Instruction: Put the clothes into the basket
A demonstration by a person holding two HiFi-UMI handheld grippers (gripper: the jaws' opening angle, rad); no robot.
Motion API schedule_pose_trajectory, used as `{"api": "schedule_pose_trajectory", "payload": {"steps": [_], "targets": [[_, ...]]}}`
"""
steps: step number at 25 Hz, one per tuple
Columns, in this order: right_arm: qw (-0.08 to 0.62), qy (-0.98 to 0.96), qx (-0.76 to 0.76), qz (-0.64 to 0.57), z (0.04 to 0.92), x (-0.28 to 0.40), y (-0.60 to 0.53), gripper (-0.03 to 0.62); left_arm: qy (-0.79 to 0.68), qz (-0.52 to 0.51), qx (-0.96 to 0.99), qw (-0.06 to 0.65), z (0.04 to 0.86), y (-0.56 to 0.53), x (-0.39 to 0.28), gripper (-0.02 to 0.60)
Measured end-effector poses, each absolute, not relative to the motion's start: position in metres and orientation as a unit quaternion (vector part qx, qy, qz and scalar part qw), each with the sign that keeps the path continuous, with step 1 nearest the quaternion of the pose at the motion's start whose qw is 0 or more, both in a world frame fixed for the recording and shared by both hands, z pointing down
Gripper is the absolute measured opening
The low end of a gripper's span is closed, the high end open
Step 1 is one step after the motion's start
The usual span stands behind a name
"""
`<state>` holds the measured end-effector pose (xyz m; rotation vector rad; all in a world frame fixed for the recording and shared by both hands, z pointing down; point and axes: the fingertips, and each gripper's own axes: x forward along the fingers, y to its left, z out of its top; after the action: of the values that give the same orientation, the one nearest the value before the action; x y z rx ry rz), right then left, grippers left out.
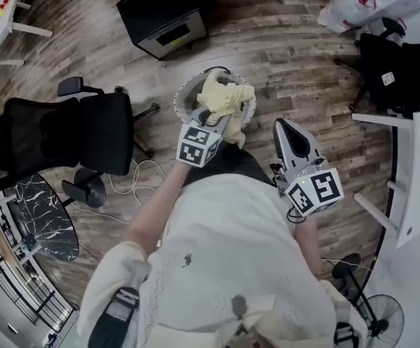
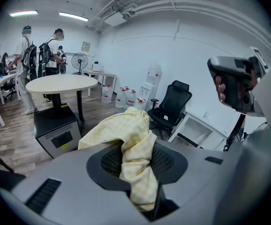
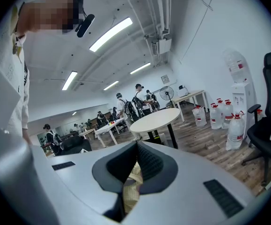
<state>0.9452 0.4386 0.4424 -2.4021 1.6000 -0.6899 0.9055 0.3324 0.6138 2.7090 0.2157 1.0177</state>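
**Yellow cloth over the basket**

Wooden floor point(image 1: 282, 64) in an open office, with a black office chair point(image 1: 64, 133) at the left and a black box point(image 1: 162, 17) beyond. The left gripper point(image 1: 211, 118) has its jaws partly closed, clamped on the yellow cloth point(image 1: 228, 100). The cloth bunches out past them, right over the mouth of the round basket point(image 1: 183, 96) on the floor. The right gripper point(image 1: 285, 129) is off to the side, apart from the basket. Its jaws are all but together, with a sliver of pale checked fabric point(image 3: 131, 186) pinched in the slit.

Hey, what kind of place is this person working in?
Most likely an open-plan office or lab workspace. A white round table and a black office chair stand on the wood floor, and a row of water jugs sits nearby.
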Motion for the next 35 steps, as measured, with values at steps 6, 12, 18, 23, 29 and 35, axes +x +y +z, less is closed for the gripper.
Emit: {"api": "schedule_pose_trajectory", "payload": {"steps": [6,12,18,23,29,35], "targets": [[0.085,0.539,-0.804,-0.237,0.447,0.951,0.438,0.009,0.08,0.396,0.909,0.106,0.657,0.337,0.903,0.127],[0.077,0.54,-0.804,-0.236,0.451,0.957,0.44,0.009,0.09,0.431,0.892,0.1,0.687,0.345,0.9,0.127],[0.079,0.532,-0.808,-0.238,0.456,0.961,0.443,0.009,0.088,0.473,0.873,0.082,0.723,0.345,0.893,0.126],[0.08,0.531,-0.809,-0.238,0.458,0.962,0.445,0.009,0.095,0.496,0.861,0.058,0.744,0.345,0.889,0.126],[0.08,0.53,-0.81,-0.24,0.461,0.958,0.443,0.009,0.091,0.531,0.842,0.033,0.77,0.336,0.877,0.126],[0.074,0.531,-0.809,-0.242,0.464,0.952,0.439,0.009,0.085,0.57,0.817,0.025,0.799,0.324,0.858,0.127]]}}
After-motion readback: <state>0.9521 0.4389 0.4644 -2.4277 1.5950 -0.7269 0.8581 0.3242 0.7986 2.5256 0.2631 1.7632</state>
